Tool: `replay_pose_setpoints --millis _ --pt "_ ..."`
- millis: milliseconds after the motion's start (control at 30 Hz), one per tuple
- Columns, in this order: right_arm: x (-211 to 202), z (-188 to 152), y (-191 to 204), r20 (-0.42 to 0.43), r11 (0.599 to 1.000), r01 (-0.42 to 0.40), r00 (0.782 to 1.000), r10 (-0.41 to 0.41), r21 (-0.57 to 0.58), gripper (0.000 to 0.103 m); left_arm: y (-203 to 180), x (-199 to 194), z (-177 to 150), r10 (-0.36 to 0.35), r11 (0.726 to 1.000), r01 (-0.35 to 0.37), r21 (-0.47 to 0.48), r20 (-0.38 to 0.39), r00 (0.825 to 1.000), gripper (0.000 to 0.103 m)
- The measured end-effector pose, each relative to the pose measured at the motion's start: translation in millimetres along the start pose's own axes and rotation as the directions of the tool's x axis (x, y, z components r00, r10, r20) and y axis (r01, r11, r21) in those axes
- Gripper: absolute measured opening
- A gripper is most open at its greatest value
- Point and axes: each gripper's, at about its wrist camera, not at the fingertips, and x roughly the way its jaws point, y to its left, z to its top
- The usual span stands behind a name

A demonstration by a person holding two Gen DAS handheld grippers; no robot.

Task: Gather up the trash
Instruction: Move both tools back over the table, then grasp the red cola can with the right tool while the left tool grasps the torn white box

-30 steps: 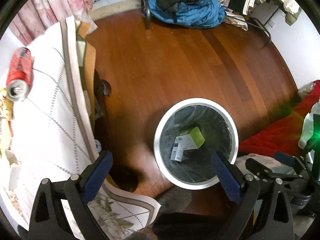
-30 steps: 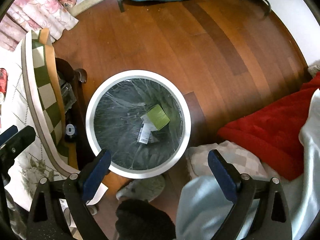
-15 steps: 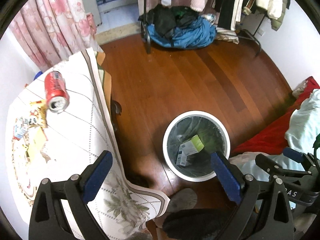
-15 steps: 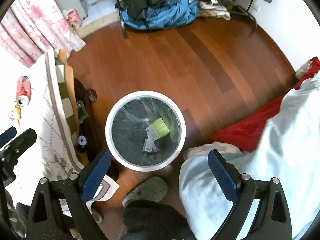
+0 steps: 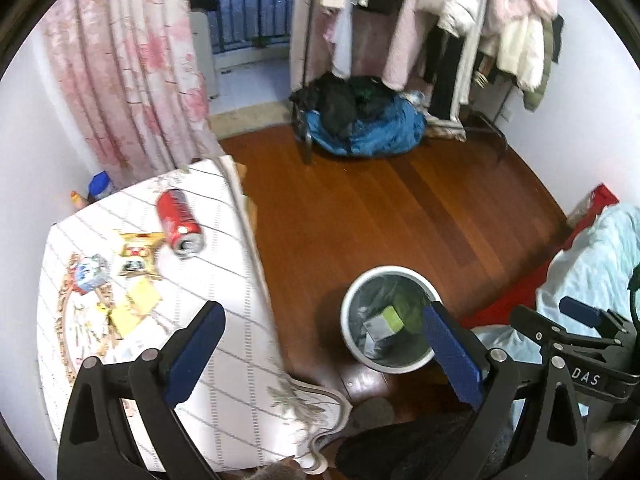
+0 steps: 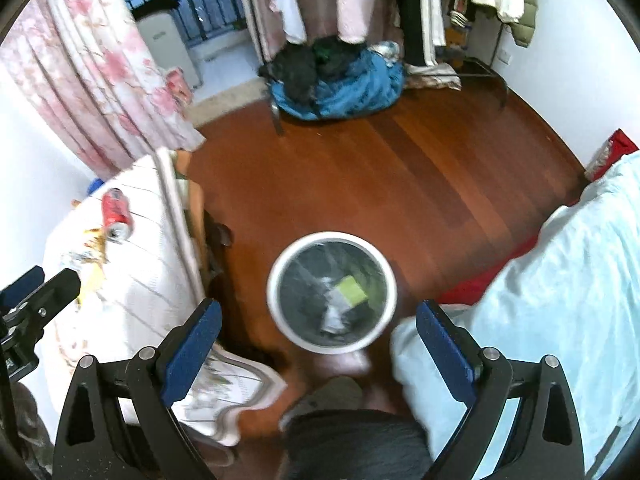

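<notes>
A white-rimmed trash bin (image 5: 352, 298) (image 6: 276, 304) with a dark liner stands on the wood floor, holding a green-and-white box (image 5: 384, 320) (image 6: 350, 290). On the table lie a red soda can (image 5: 179, 218) (image 6: 116, 214), a yellow snack wrapper (image 5: 138, 252), a small blue-and-white packet (image 5: 89, 274) and yellow paper scraps (image 5: 136, 306). My left gripper (image 5: 324, 320) is open and holds nothing, high above the table edge and the bin. My right gripper (image 6: 318, 318) is open too, above the bin. The right gripper's fingers (image 5: 560, 320) show at the right of the left wrist view.
A white patterned tablecloth (image 5: 224, 344) hangs over the table edge. A clothes rack (image 5: 440, 20) with a blue and black clothes pile (image 5: 360, 124) stands at the back. Pink floral curtains (image 5: 132, 60) hang at the left. A red and light-blue bed (image 6: 560, 264) lies right. A person's foot (image 6: 328, 396) is by the bin.
Both grippers have risen and tilted up, so the bin looks smaller and farther. The table's trash, the curtains and the clothes rack have come into view.
</notes>
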Motion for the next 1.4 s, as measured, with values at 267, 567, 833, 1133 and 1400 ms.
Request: replay_pose_setpoints --millis 267,567,833,1133,1400 --pt "45.2 -25.4 116.9 -0.082 0.985 -0.169 0.983 0.166 -0.042 0.100 121.7 7.8 -35.3 0.179 0.983 -0.180 -0.034 -0.044 0.983 0.101" --pt "153.6 -60.2 230.4 -0.277 0.971 -0.216 0.944 0.180 -0.105 0.100 207.3 109.9 -84.4 0.268 0.960 -0.236 0.154 -0.248 0.931 0.100" --pt "191.4 -36.5 244.9 -0.329 0.971 -0.185 0.936 0.126 -0.154 0.100 206.2 167.7 -89.4 0.211 0.957 -0.120 0.264 -0.351 0.912 0.057" --pt "210.4 53.5 305.4 -0.303 0.940 -0.259 0.935 0.187 -0.220 0.099 280.6 135.9 -96.8 0.136 0.907 -0.245 -0.342 -0.313 0.940 0.052" --pt "262.7 108.6 386.3 -0.352 0.915 -0.253 0.926 0.135 -0.315 0.099 298.0 150.0 -96.1 0.169 0.838 -0.312 -0.447 -0.331 0.928 0.050"
